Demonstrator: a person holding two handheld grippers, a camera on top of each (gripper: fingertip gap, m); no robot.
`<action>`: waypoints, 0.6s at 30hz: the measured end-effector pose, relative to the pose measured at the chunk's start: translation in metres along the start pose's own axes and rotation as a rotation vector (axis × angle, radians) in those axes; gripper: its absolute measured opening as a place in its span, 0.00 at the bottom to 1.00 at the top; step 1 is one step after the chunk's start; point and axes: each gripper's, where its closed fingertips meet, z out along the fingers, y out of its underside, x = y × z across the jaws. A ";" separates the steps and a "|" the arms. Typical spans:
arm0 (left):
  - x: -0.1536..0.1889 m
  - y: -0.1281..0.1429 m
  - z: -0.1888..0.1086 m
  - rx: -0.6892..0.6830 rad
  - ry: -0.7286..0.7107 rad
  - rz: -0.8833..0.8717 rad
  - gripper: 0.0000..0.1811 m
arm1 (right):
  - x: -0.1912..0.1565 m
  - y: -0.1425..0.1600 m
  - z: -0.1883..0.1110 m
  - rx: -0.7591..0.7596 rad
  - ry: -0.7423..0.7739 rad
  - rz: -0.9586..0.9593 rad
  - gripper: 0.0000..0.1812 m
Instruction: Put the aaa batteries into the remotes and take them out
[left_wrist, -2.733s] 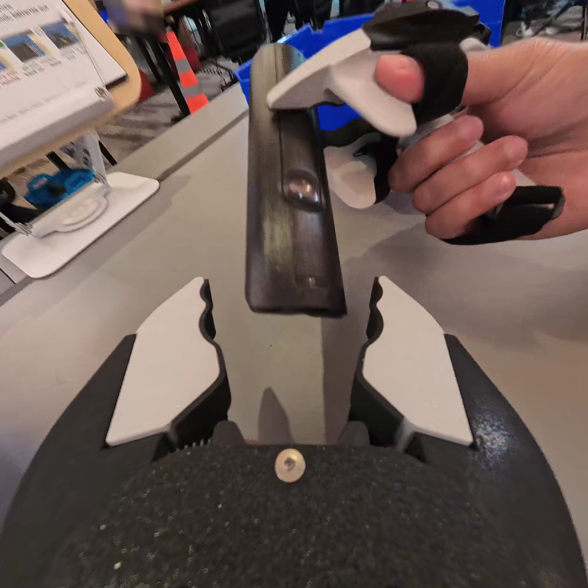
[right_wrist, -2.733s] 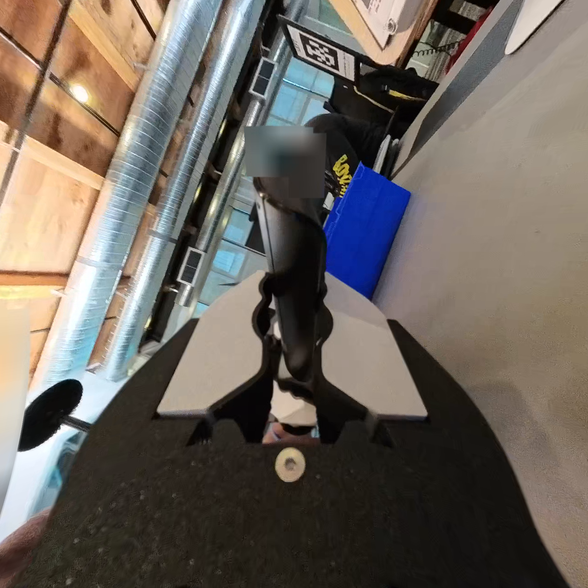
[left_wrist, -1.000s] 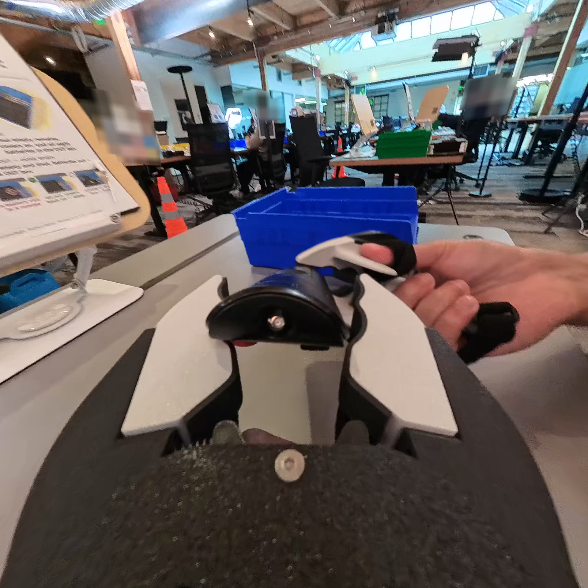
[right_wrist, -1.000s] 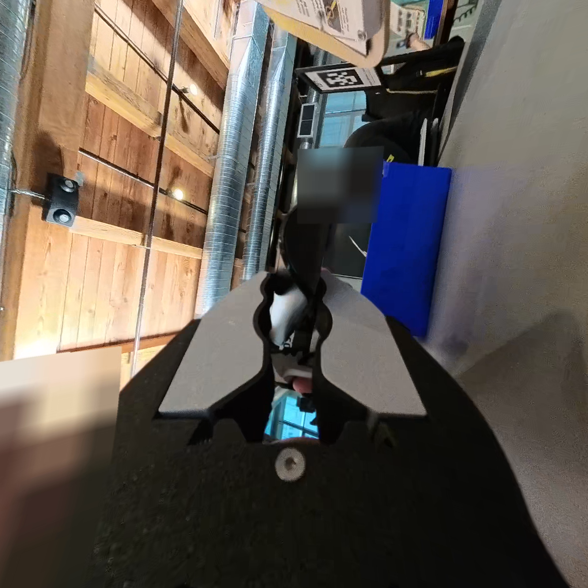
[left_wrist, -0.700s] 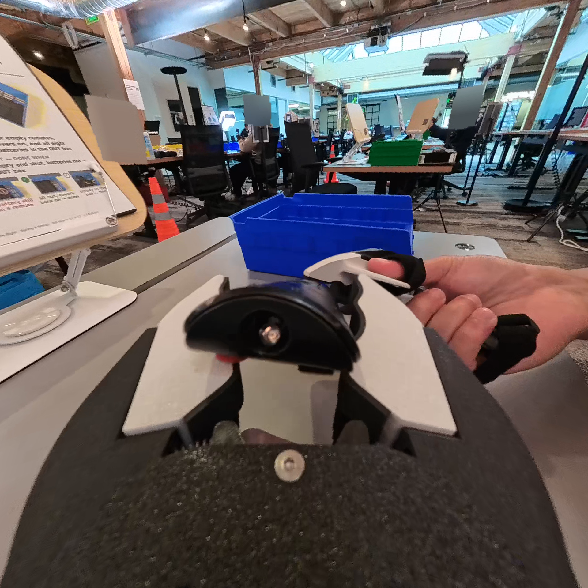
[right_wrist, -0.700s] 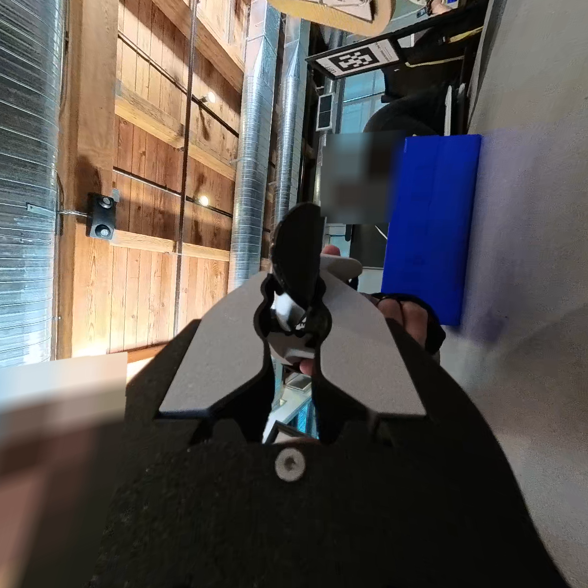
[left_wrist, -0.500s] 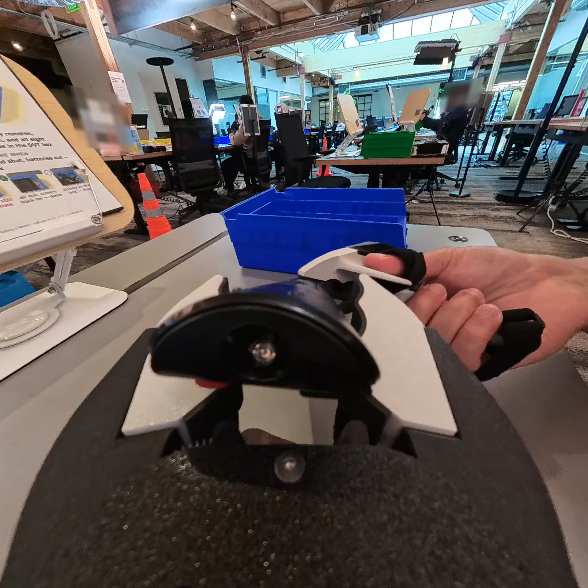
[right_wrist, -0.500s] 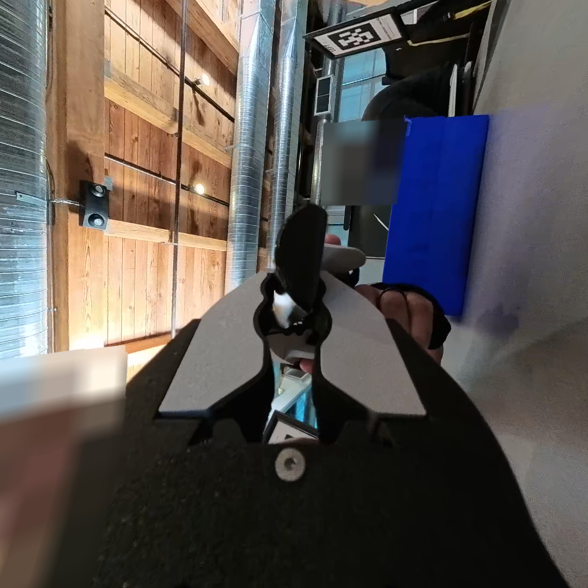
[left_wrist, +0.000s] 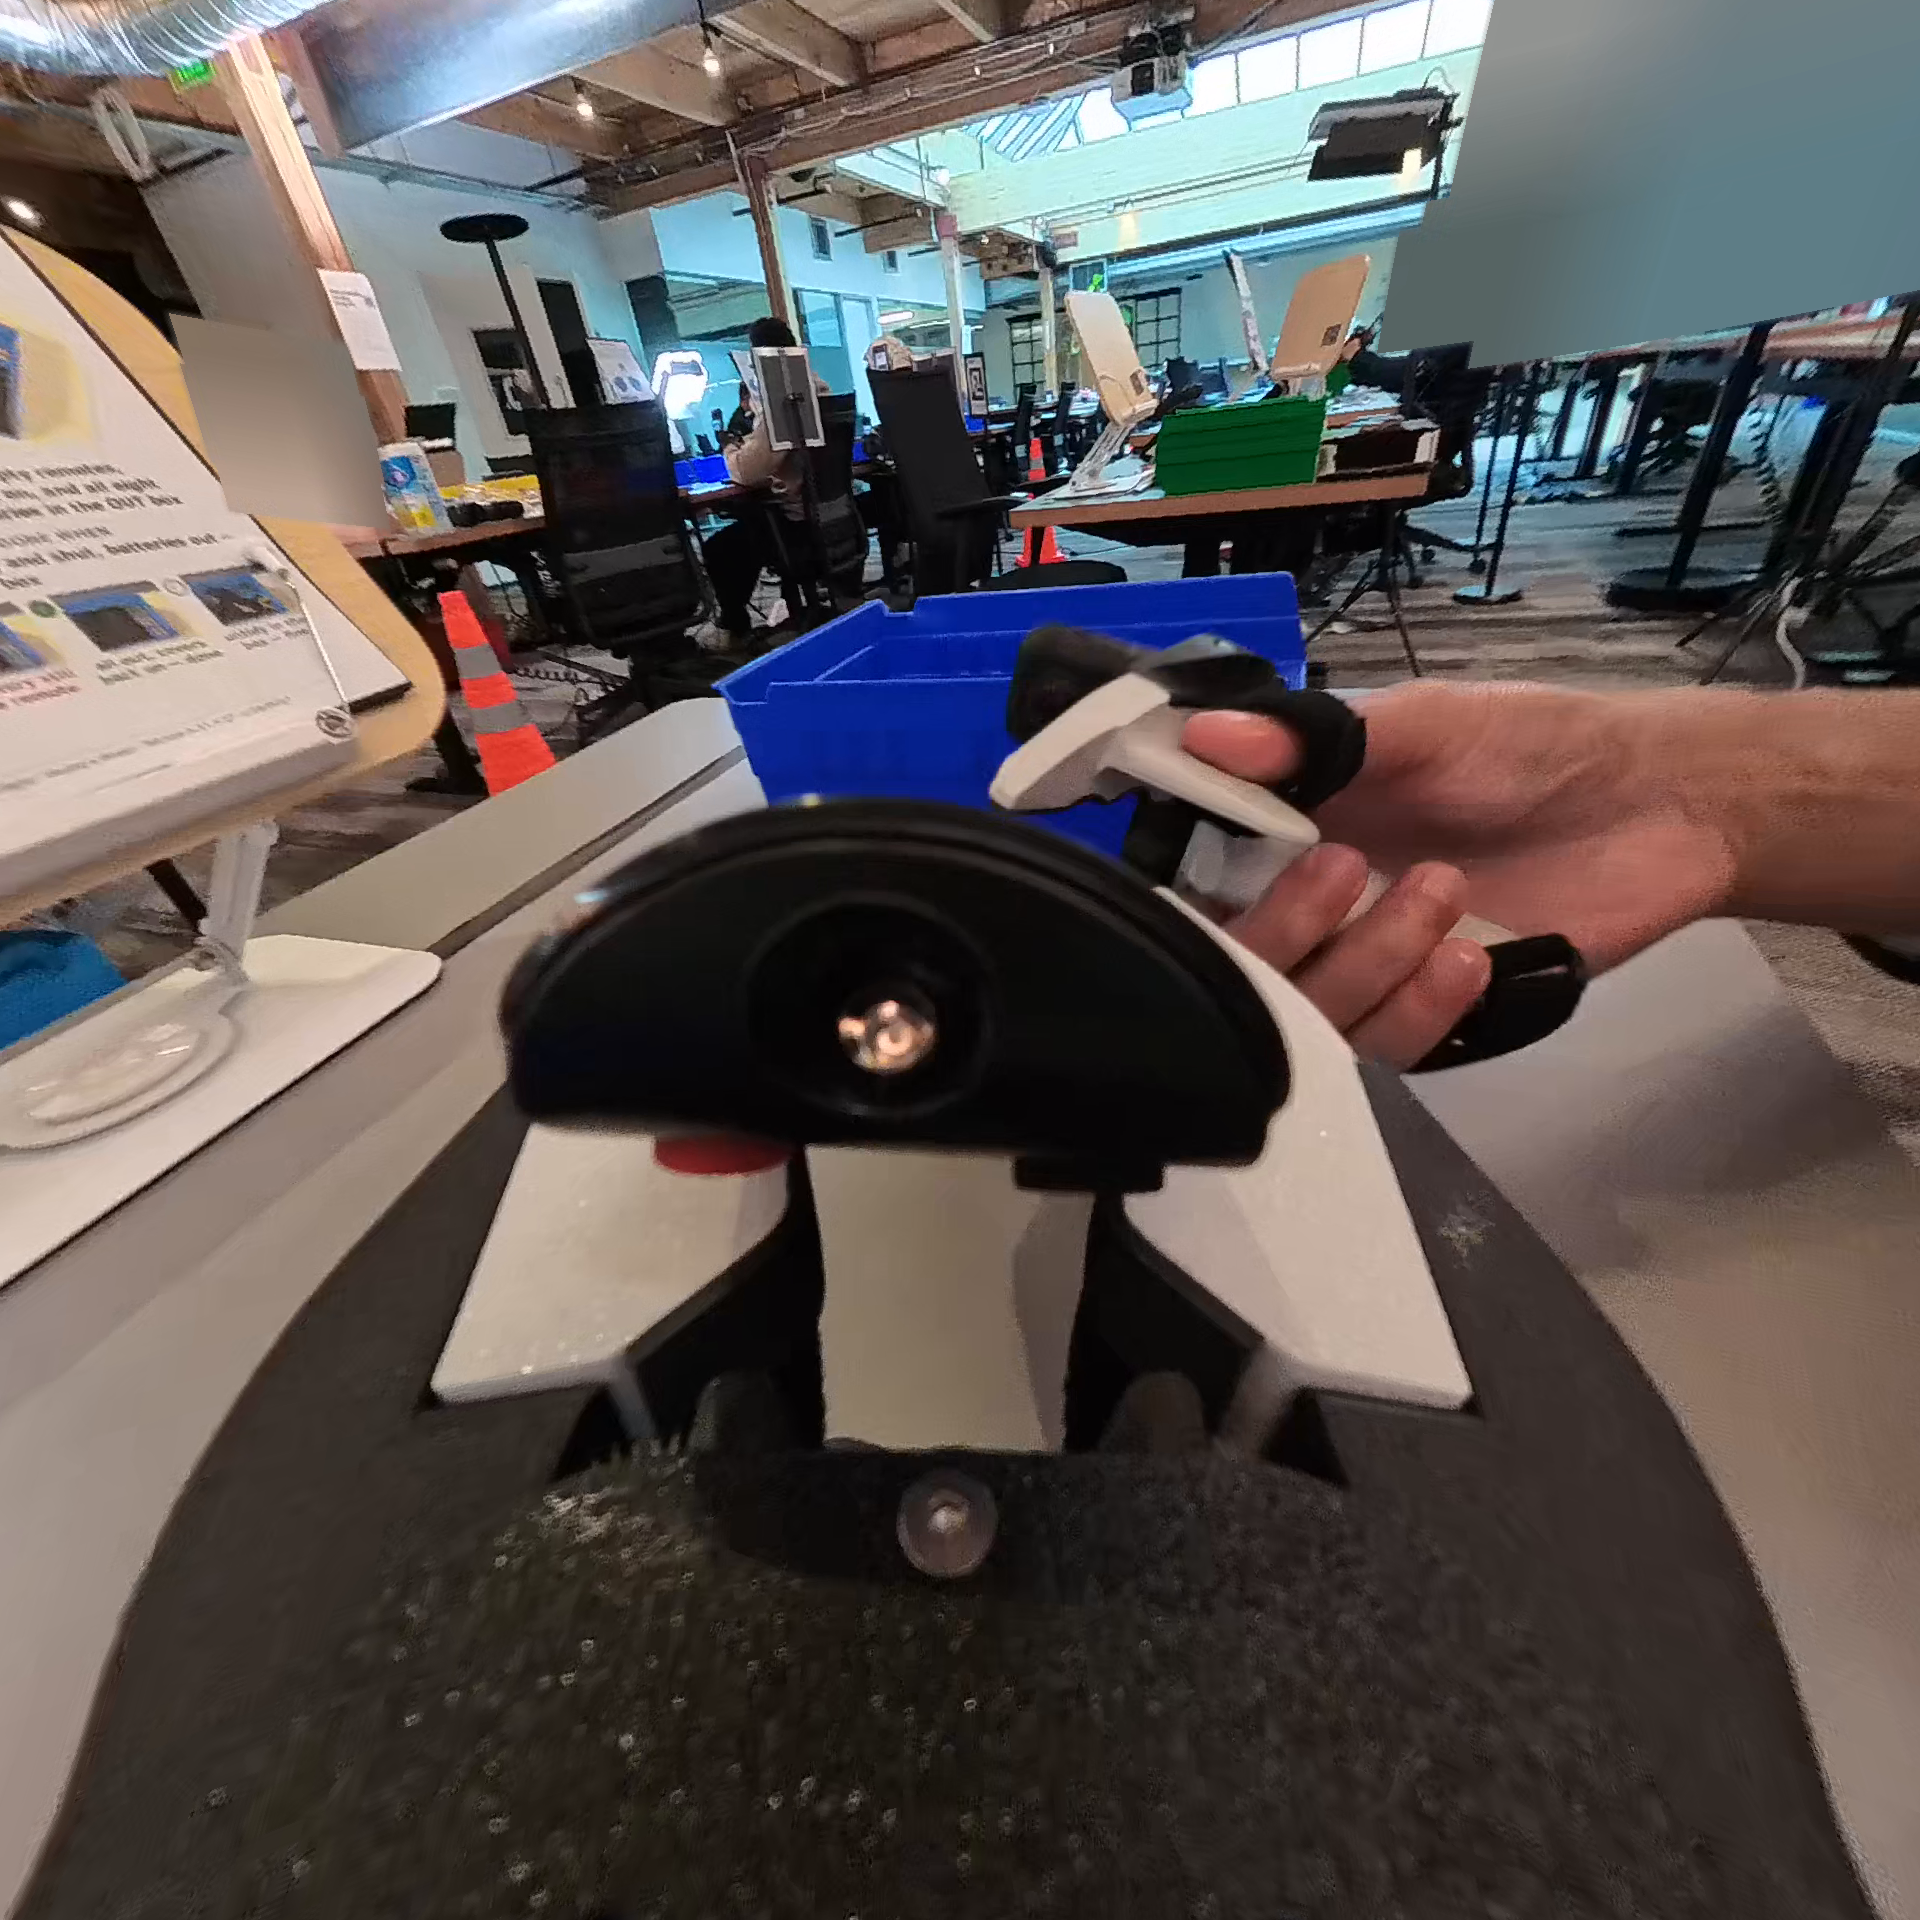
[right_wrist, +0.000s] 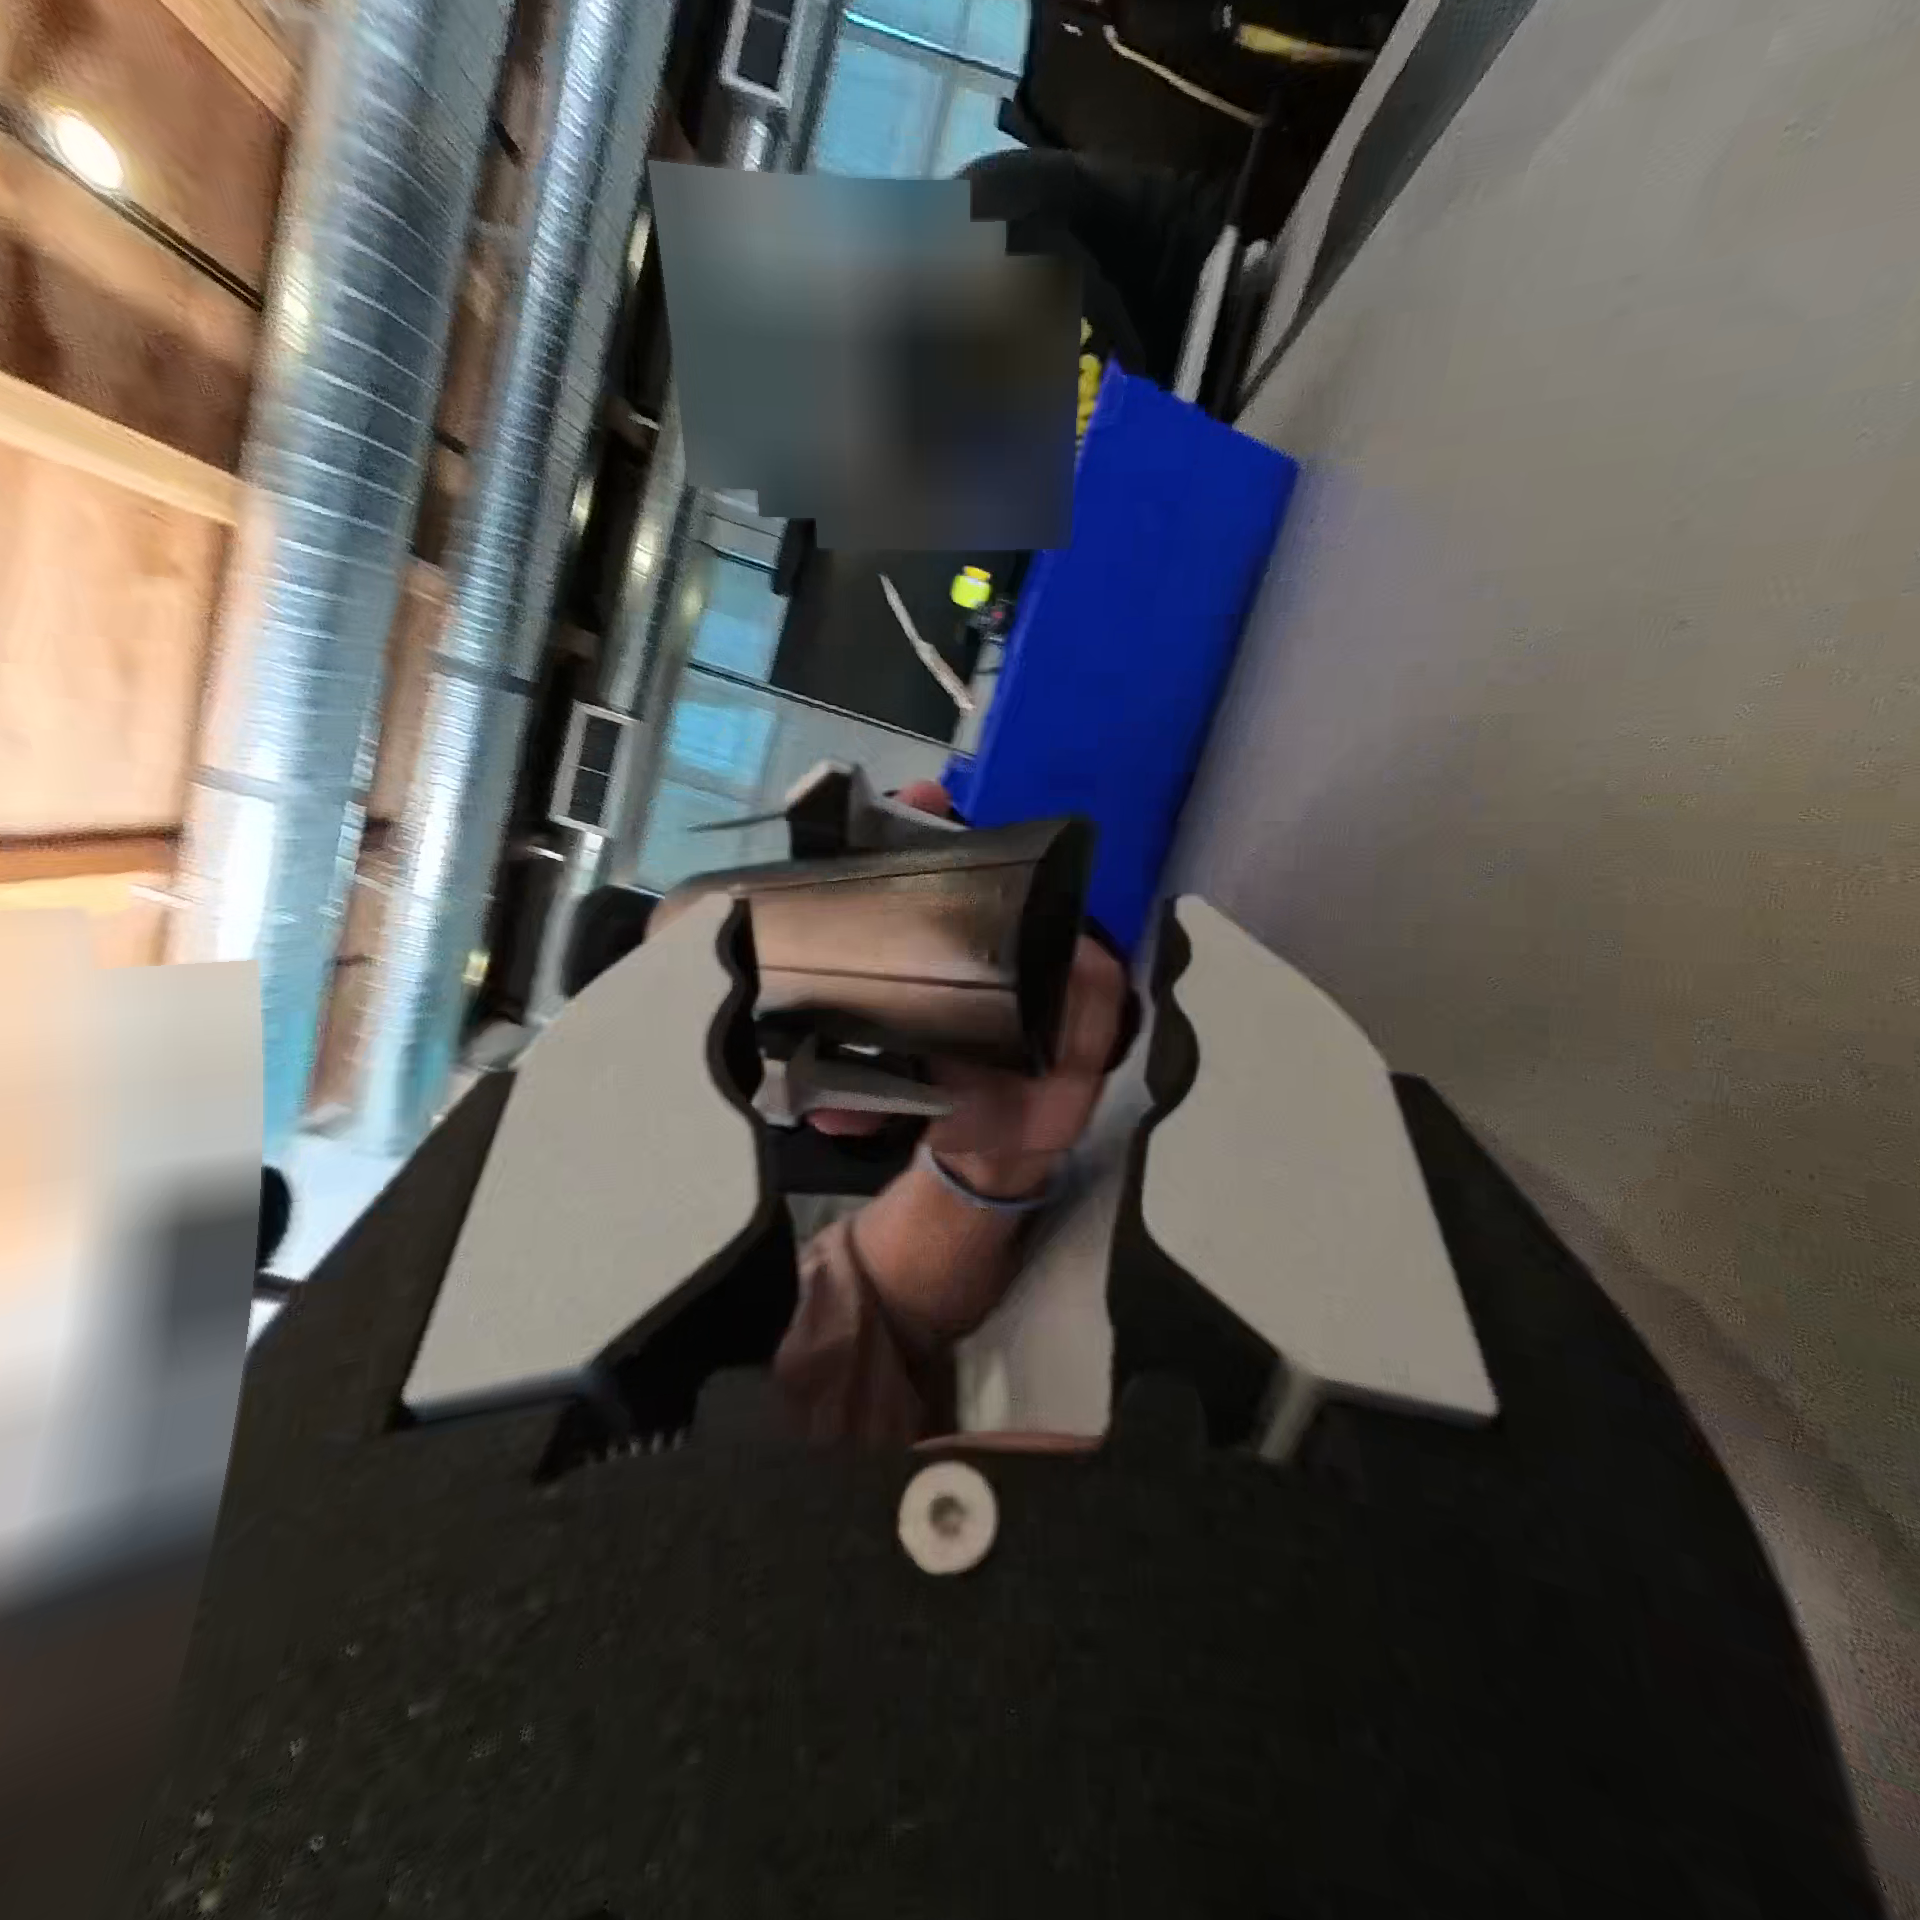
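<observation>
A black remote (left_wrist: 883, 997) points end-on at the left wrist camera, with a red button (left_wrist: 717, 1153) on its underside. My left gripper (left_wrist: 904, 987) is shut on the remote and holds it above the grey table (left_wrist: 1662, 1195); the remote hides the fingertips. My right gripper (right_wrist: 945, 966) is open, with the remote (right_wrist: 904, 956) lying crosswise just ahead of its fingertips. In the left wrist view the right gripper (left_wrist: 1132, 790) sits behind and right of the remote, held by a hand. I see no batteries.
A blue bin (left_wrist: 914, 686) stands on the table behind the remote and also shows in the right wrist view (right_wrist: 1122, 675). An instruction board (left_wrist: 156, 582) on a white stand base (left_wrist: 260, 1018) is at the left. Desks and chairs fill the room beyond.
The right gripper has opened and let go of the remote. The left gripper has closed on it, and the remote's end now sits much nearer the left camera.
</observation>
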 end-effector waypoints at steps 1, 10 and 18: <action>0.001 -0.001 -0.002 0.001 -0.006 0.022 0.33 | 0.002 0.002 0.000 -0.027 0.054 -0.084 0.45; 0.001 0.000 -0.001 -0.009 -0.167 0.195 0.63 | -0.002 0.022 0.027 0.053 0.199 -0.405 0.63; 0.009 0.002 0.005 -0.011 -0.176 0.225 0.34 | -0.004 0.018 0.027 0.061 0.222 -0.496 0.71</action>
